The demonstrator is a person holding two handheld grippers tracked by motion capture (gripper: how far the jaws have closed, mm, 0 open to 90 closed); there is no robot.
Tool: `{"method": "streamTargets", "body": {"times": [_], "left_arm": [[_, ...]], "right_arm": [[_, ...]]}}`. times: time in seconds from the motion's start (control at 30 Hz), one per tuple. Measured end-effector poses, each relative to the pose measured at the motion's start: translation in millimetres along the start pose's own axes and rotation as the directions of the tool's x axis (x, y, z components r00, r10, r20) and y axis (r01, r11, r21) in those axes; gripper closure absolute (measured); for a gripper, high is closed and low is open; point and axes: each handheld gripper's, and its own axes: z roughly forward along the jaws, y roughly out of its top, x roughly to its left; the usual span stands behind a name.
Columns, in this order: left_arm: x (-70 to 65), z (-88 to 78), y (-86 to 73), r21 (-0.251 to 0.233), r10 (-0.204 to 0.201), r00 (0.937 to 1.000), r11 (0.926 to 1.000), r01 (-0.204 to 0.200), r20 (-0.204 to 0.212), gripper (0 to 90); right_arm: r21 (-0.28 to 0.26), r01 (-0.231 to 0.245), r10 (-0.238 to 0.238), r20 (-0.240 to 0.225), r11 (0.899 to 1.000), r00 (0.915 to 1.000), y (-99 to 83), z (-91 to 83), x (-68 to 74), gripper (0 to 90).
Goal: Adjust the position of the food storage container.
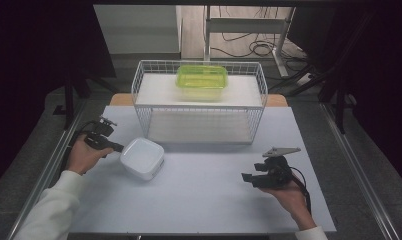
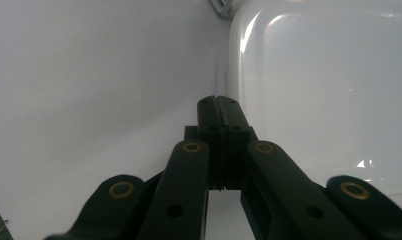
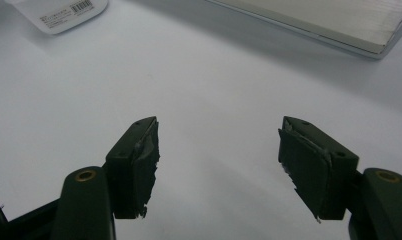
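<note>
**Left tongs pressed together right at the white container, right tongs parked wide open**

So, the white container is seen sitting upside down on the table, left of centre and just in front of the wire basket. The left tongs are pointed at its left edge, tips right up against it or just beside it; actual contact can't be told from the high view. In the left gripper view the left tongs are shown pressed fully together with nothing between them, and the container's glossy white side is seen just to the right of the tips.

The left hand is wrapped around its gripper, held low near the table's left edge, forearm in a white sleeve coming in from the bottom left corner.

The right tongs are kept well apart from the container, over at the right side of the table, pointing left. In the right gripper view the right tongs are spread wide over bare table, nothing pinched, with the container's labelled corner seen far off at the top left. The right hand is held low too.

A green lidded box is sitting on the shelf inside the basket.
</note>
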Motion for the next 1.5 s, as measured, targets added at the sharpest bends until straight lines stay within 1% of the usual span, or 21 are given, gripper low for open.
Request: {"method": "streamTargets", "body": {"times": [0.07, 0.1, 0.27, 0.33, 0.43, 0.5, 0.53, 0.6, 0.63, 0.67, 0.83, 0.87, 0.93, 0.97, 1.03, 1.17, 1.2, 1.3, 1.43, 1.5], "left_arm": [[-1.4, 4.0, 0.7, 0.014, 0.009, 0.9999, 0.9999, -0.009, -0.006, 89.9], [-2.0, 4.3, 0.9, 0.012, 0.008, 0.9999, 0.9999, -0.008, -0.01, 89.9], [-3.1, 4.1, 0.6, 0.017, 0.008, 0.9999, 0.9998, -0.008, -0.007, 90.0], [-4.9, 3.9, 0.3, 0.022, 0.019, 0.9998, 0.9996, -0.019, -0.007, 90.0], [-10.8, 4.8, -0.9, 0.021, 0.029, 0.9995, 0.9994, -0.029, 0.009, 90.0], [-15.9, 5.9, -1.6, 0.02, 0.039, 0.999, 0.999, -0.04, 0.019, 90.0], [-19.0, 6.6, -1.9, 0.016, 0.038, 0.9991, 0.9991, -0.038, 0.02, 90.0], [-26.8, 8.7, -2.5, 0.022, 0.05, 0.998, 0.9985, -0.051, 0.039, 90.0], [-28.7, 9.1, -2.7, 0.024, 0.054, 0.9977, 0.9982, -0.055, 0.042, 90.0], [-33.6, 10.3, -3.4, 0.028, 0.065, 0.9968, 0.9974, -0.067, 0.045, 90.0], [-50.2, 13.0, -6.1, 0.032, 0.085, 0.9935, 0.9956, -0.088, 0.076, 89.9], [-54.7, 14.0, -6.4, 0.036, 0.096, 0.992, 0.9944, -0.099, 0.083, 89.9], [-61.4, 15.7, -6.5, 0.038, 0.102, 0.9907, 0.9936, -0.106, 0.09, 89.9], [-67.2, 17.5, -6.0, 0.036, 0.108, 0.9888, 0.9931, -0.112, 0.104, 89.9], [-74.1, 20.0, -4.9, 0.033, 0.116, 0.9858, 0.9921, -0.121, 0.121, 89.9], [-90.2, 25.4, -1.7, 0.028, 0.139, 0.9806, 0.9891, -0.145, 0.138, 89.9], [-96.3, 27.3, -0.2, 0.026, 0.149, 0.978, 0.9876, -0.155, 0.146, 89.9], [-106.5, 30.9, 2.2, 0.022, 0.162, 0.9731, 0.9856, -0.168, 0.164, 89.9], [-122.1, 37.0, 6.6, 0.021, 0.186, 0.9624, 0.9809, -0.193, 0.199, 89.9], [-127.4, 39.8, 8.6, 0.025, 0.195, 0.9602, 0.9786, -0.204, 0.2, 89.8]], "right_arm": [[0.002, -0.002, 0.002, 0.0, 1.0, 1.0, -0.2, 0.3, -0.6, 32.1], [0.002, -0.004, 0.004, 0.0, 1.0, 1.0, -0.3, 0.5, -0.9, 32.1], [0.002, -0.003, 0.003, 0.0, 1.0, 1.0, -0.3, 0.8, -0.7, 32.1], [0.002, -0.001, 0.001, 0.0, 1.0, 1.0, -0.2, 0.7, -0.4, 32.1], [-0.001, -0.002, 0.002, 0.0, 1.0, 1.0, 0.3, 0.8, 0.2, 32.1], [0.0, -0.001, 0.001, 0.0, 1.0, 1.0, 0.7, 0.6, 0.4, 32.1], [0.0, -0.001, 0.001, 0.001, 1.0, 1.0, 0.8, 0.7, 0.4, 32.1], [0.001, -0.001, 0.001, 0.001, 1.0, 1.0, 0.8, 0.8, 0.5, 32.1], [0.002, -0.001, 0.001, 0.0, 1.0, 1.0, 0.8, 0.9, 0.7, 32.0], [0.001, -0.001, 0.001, 0.0, 1.0, 1.0, 0.8, 0.9, 0.7, 32.0], [-0.002, 0.0, 0.0, 0.0, 1.0, 1.0, 0.8, 0.8, 1.1, 32.0], [-0.002, 0.0, 0.0, 0.0, 1.0, 1.0, 0.8, 0.9, 1.2, 32.1], [-0.001, 0.001, -0.001, 0.0, 1.0, 1.0, 0.9, 1.2, 1.5, 32.1], [-0.001, 0.001, -0.001, 0.001, 1.0, 1.0, 1.0, 1.3, 1.6, 32.1], [0.003, 0.0, 0.0, -0.001, 1.0, 1.0, 1.3, 1.5, 2.2, 32.1], [0.004, 0.003, -0.003, 0.0, 1.0, 1.0, 1.4, 1.7, 2.9, 32.0], [0.004, 0.003, -0.003, 0.0, 1.0, 1.0, 1.4, 1.6, 2.9, 32.0], [0.003, -0.001, 0.001, -0.002, 1.0, 1.0, 1.2, 1.2, 2.1, 32.0], [0.002, 0.001, -0.001, -0.005, 1.0, 1.0, 0.8, 1.0, 1.8, 31.9], [0.002, 0.0, 0.0, -0.005, 1.0, 1.0, 0.8, 1.0, 2.0, 32.0]]}}
